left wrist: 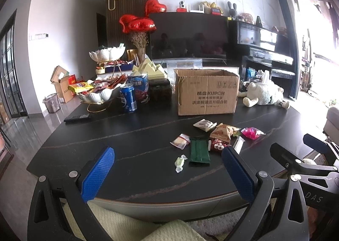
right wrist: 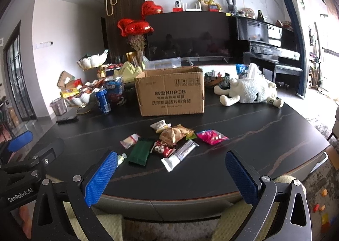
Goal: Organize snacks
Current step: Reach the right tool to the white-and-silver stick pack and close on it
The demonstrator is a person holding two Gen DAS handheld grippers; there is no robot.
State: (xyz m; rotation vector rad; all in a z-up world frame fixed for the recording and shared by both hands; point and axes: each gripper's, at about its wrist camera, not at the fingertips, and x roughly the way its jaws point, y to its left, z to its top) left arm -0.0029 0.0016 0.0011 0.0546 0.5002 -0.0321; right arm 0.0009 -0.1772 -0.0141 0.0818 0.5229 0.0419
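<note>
Several small snack packets lie in a loose cluster on the dark table (left wrist: pixel 127 135): a green packet (left wrist: pixel 199 152) (right wrist: pixel 141 152), a brown bag (left wrist: pixel 222 133) (right wrist: pixel 174 134), a pink packet (left wrist: pixel 252 133) (right wrist: pixel 211 136), a white-and-clear stick pack (right wrist: pixel 180 155), a pale candy (left wrist: pixel 180 161). Behind them stands an open cardboard box (left wrist: pixel 206 92) (right wrist: pixel 170 97). My left gripper (left wrist: pixel 169 174) hovers open at the table's near edge, left of the cluster. My right gripper (right wrist: pixel 171 177) is open too, just in front of the snacks, holding nothing.
A white bowl of snacks (left wrist: pixel 99 90), a blue can (left wrist: pixel 128 98) and a remote (left wrist: pixel 77 117) sit at the left. A plush sheep (left wrist: pixel 264 94) (right wrist: pixel 250 90) lies at the right. The right gripper's body (left wrist: pixel 307 162) shows beside the left one.
</note>
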